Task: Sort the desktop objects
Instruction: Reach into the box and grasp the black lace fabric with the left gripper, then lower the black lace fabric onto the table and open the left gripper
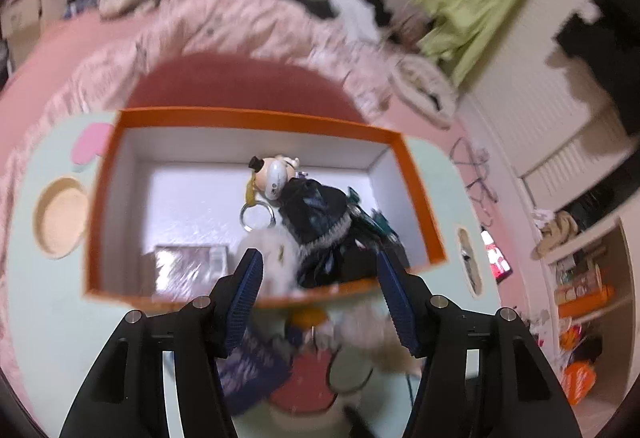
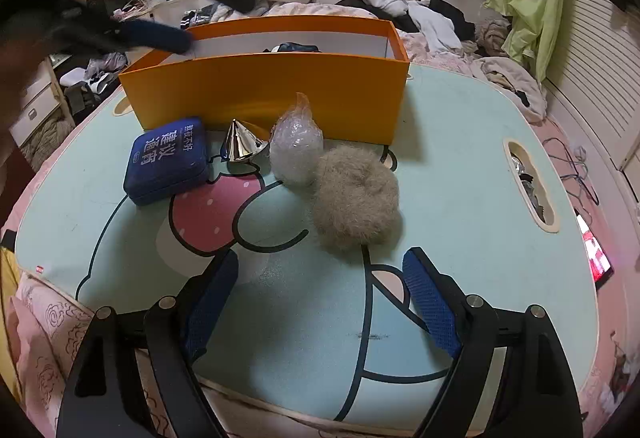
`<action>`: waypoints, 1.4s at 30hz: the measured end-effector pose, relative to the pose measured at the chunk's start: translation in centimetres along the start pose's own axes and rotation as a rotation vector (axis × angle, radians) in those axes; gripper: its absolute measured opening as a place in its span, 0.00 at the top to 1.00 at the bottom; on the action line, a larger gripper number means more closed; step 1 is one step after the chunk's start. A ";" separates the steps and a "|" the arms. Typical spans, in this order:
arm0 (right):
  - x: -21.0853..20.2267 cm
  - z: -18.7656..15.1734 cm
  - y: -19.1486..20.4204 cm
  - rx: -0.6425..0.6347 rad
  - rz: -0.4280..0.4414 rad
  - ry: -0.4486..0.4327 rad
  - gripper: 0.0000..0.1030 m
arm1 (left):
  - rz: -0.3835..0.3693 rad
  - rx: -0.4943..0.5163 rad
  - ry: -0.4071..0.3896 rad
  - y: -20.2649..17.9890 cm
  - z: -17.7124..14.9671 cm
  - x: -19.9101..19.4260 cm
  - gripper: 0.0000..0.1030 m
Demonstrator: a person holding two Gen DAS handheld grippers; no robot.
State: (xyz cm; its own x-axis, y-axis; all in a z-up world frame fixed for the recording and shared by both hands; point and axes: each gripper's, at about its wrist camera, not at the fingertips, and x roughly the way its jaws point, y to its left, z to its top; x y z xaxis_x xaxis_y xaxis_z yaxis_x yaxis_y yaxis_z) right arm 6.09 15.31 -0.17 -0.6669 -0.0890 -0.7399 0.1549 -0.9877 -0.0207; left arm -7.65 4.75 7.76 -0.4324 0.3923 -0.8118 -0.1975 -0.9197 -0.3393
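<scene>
Your left gripper [image 1: 320,286] hangs over the orange box [image 2: 264,90]; your right gripper [image 2: 320,298] waits above the table [image 2: 460,166].

Your left jaws stand partly apart with nothing pinched between them, above the box's near wall; inside lie a doll keychain [image 1: 272,174], dark cloth [image 1: 320,222] and a shiny packet [image 1: 188,266]. Your right jaws gape wide and empty. In front of the box sit a blue case [image 2: 168,158], a silver cone [image 2: 242,144], a clear plastic bag [image 2: 296,146] and a fuzzy beige scrunchie [image 2: 356,198], the bag touching the scrunchie.
</scene>
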 end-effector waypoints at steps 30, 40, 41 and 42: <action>-0.7 0.4 -0.8 0.010 0.018 -0.009 0.17 | 0.042 -0.024 0.108 -0.9 2.6 6.7 0.66; -0.8 0.3 -0.8 0.010 0.020 -0.010 0.17 | -0.118 -0.045 -0.130 1.3 1.1 -1.1 0.78; -0.8 0.3 -0.8 0.010 0.020 -0.010 0.17 | -0.158 -0.057 -0.160 1.7 0.6 -2.6 0.78; -0.9 0.2 -0.8 0.009 0.020 -0.010 0.17 | -0.185 -0.063 -0.184 2.0 0.3 -3.8 0.78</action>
State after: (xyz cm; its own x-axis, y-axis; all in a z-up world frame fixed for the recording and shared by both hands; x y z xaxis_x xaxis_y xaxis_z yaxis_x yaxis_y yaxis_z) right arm 6.40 16.17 0.66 -0.6710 -0.1100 -0.7332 0.1614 -0.9869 0.0004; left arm -6.62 1.42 10.30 -0.5479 0.5444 -0.6352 -0.2351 -0.8289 -0.5076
